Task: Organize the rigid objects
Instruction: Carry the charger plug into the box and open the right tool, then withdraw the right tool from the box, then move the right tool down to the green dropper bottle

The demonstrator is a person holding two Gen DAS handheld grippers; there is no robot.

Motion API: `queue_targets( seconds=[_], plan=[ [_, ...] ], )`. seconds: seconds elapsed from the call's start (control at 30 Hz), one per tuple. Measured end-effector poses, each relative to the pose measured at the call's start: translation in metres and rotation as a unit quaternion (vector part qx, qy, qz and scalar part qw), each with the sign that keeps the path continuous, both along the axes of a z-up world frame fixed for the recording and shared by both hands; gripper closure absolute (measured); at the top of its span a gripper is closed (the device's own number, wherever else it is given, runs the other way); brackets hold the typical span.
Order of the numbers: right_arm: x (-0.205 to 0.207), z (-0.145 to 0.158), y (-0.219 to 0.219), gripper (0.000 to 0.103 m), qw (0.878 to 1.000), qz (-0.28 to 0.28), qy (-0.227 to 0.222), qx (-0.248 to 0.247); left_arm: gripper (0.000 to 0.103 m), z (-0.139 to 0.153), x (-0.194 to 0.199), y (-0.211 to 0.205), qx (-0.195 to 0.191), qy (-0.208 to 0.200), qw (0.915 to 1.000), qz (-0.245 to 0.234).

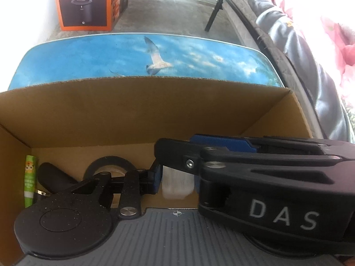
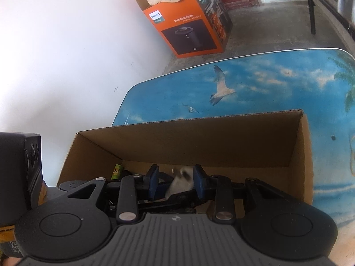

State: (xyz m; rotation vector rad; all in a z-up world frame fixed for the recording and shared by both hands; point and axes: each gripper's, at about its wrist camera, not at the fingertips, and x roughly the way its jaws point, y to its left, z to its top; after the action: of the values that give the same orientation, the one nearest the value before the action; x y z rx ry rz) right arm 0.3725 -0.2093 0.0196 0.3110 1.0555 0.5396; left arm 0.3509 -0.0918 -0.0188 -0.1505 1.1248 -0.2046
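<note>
On the sky-printed table (image 2: 266,84): one open cardboard box (image 1: 137,102), brown, stiff-walled, near wall cut away from view by both tools.

Behind the table, on the floor: one orange carton (image 2: 188,22) against the white wall, pale cloth heaped in its open top.

In the box, toward its left wall: one roll of dark tape (image 1: 111,164), lying flat; one black handled item (image 1: 53,175), shape unclear; one green tube (image 1: 30,181), lying along the wall.

In the box, middle: one small white block (image 1: 176,184), apparently translucent plastic, held between the blue pads. Probably light, rigid and somewhat slick; best taken across its flat sides.

Right gripper (image 2: 175,181): narrow, and in its own view the white block sits between its pads, blurred, with a dark patch on it. Whether the pads press or merely flank cannot be told.

Left gripper (image 1: 177,181): narrow, pads either side of the block; its right finger is hidden behind the right gripper's arm, so contact is uncertain.

Hidden: the box floor below the block, and its near corners.
</note>
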Motion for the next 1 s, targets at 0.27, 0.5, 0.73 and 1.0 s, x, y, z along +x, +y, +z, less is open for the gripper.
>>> queue_targets(
  seconds=[0.27,0.5,0.73,1.0],
  plan=[
    [-0.010,0.014,-0.010,0.065,0.999,-0.006,-0.031,0.016,0.050,0.012,-0.006,-0.005,-0.013,-0.012,0.9998,-0.005],
    [-0.061,0.062,-0.056,0.066,0.991,-0.031,-0.092,0.095,0.024,0.063,-0.045,0.000,-0.060,-0.081,0.9946,-0.027],
    [-0.146,0.093,-0.113,0.065,0.972,-0.059,-0.144,0.173,0.011,0.111,-0.119,0.020,-0.115,-0.150,0.9800,-0.062],
    [-0.245,0.068,-0.125,0.060,0.966,-0.070,-0.157,0.196,0.003,0.113,-0.241,0.034,-0.131,-0.250,0.9544,-0.096]
  ],
)
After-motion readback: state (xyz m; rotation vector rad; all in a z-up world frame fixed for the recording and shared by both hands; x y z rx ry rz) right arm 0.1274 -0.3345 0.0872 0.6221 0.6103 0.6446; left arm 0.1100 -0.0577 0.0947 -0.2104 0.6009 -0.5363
